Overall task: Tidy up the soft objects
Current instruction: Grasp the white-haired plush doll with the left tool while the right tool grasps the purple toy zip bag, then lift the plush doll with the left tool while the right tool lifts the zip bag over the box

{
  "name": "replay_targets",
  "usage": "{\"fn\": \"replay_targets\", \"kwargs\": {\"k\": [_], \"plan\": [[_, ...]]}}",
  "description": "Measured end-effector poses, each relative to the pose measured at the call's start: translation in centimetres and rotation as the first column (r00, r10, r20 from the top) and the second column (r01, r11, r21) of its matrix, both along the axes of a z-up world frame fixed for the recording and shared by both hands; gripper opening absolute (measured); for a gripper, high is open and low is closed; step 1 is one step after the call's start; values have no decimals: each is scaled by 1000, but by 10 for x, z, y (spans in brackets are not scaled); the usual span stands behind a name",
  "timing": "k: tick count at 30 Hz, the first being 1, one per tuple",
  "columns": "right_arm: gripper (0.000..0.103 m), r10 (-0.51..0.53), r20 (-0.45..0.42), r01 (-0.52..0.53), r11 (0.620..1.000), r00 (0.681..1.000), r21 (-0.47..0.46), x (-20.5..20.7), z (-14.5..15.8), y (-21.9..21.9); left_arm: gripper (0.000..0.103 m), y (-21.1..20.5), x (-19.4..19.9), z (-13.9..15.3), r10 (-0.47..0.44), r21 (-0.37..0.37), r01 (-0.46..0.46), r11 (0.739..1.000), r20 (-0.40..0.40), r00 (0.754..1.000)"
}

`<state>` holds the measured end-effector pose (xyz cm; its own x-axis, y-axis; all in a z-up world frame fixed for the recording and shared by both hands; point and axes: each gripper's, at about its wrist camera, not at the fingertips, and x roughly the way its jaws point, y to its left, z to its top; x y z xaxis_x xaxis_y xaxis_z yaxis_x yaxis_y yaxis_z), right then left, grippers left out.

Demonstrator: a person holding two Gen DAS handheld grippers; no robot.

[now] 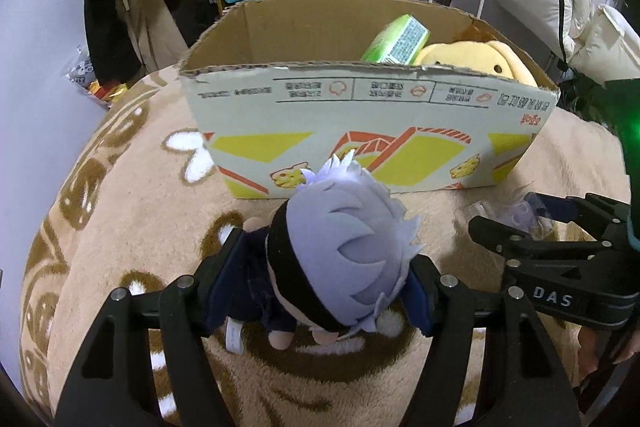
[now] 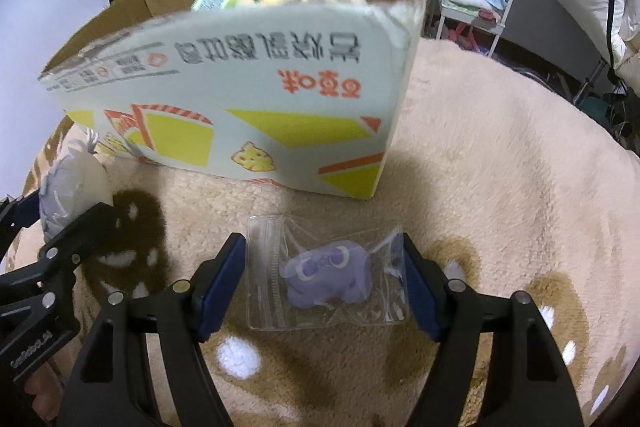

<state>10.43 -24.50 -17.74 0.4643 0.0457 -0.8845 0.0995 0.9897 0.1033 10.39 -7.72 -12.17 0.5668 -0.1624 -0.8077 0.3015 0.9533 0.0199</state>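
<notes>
Left gripper (image 1: 320,291) is clamped on a doll (image 1: 340,259) — pale spiky hair, dark clothes — just above the blanket (image 1: 120,227). Right gripper (image 2: 324,283) has its jaws apart, one either side of a clear bag (image 2: 324,275) holding a purple toy (image 2: 330,277); whether the pads touch the bag cannot be told. Beyond stands an open box (image 1: 360,115) — a yellow plush (image 1: 480,61) and green pack (image 1: 396,41) inside.
</notes>
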Motion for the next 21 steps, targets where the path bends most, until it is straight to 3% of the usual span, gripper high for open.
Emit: {"fn": "replay_targets", "kwargs": {"k": [4,12,21], "plan": [[78,9,49,-9,1000,999,-1,-10,16,2,69,6,-4,9,12,-17,-11,1000,27,1000],[78,17,204,-20,1000,979,13,-31,76,1,69,15,-23,42,26,-27,-23,999,127,992],[78,25,379,-32,999,925,13,-45,127,7,69,18,-44,85,7,-44,8,999,319,948]]}}
